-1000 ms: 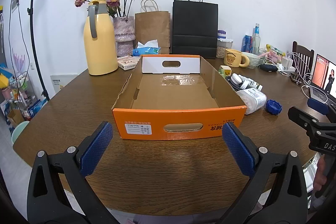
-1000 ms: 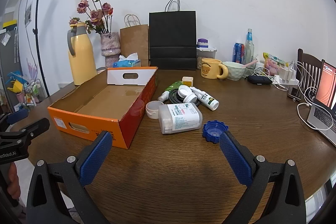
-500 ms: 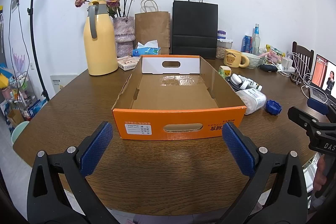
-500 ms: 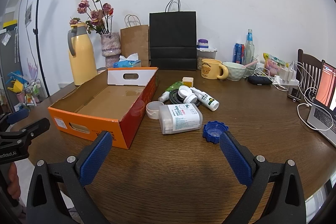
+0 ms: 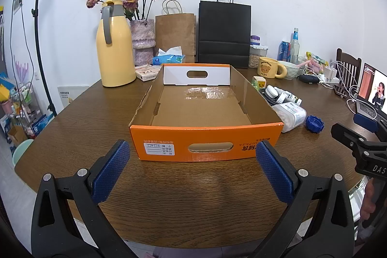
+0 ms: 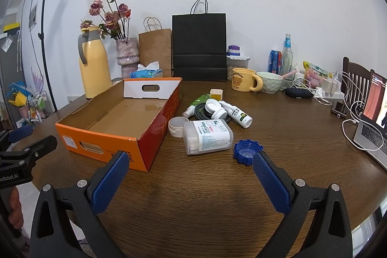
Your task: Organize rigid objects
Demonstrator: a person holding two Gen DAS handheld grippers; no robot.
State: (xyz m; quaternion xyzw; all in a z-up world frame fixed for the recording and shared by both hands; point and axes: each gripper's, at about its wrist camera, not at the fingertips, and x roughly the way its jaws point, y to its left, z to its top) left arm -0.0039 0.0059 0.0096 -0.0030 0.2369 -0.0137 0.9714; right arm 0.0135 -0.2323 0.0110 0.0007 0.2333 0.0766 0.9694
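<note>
Wooden table (image 5: 193, 197) underneath, carrying an orange cardboard box (image 5: 205, 146) dead ahead at 12 o'clock of the left gripper (image 5: 192, 155), open top up, nothing inside. Left gripper held low and level just short of the box front, spread wide, nothing between its 2 blue pads (image 5: 110, 171). Right gripper (image 6: 189, 165) likewise low over the table, gaping wide, clasping nothing; box at its 10 o'clock. Clear plastic container (image 6: 207, 137) on its side at 12 o'clock, label print too small to read, just beside a white round lid (image 6: 176, 126) and the box wall. White spray bottle (image 6: 238, 114) farther back, lying flat. Blue screw cap (image 6: 247, 154) at 1 o'clock, near the right pad. Yellow mug (image 6: 243, 79) reading "Butterbear". "DAS" legible on the neighbouring gripper body at 3 o'clock of the left view.
</note>
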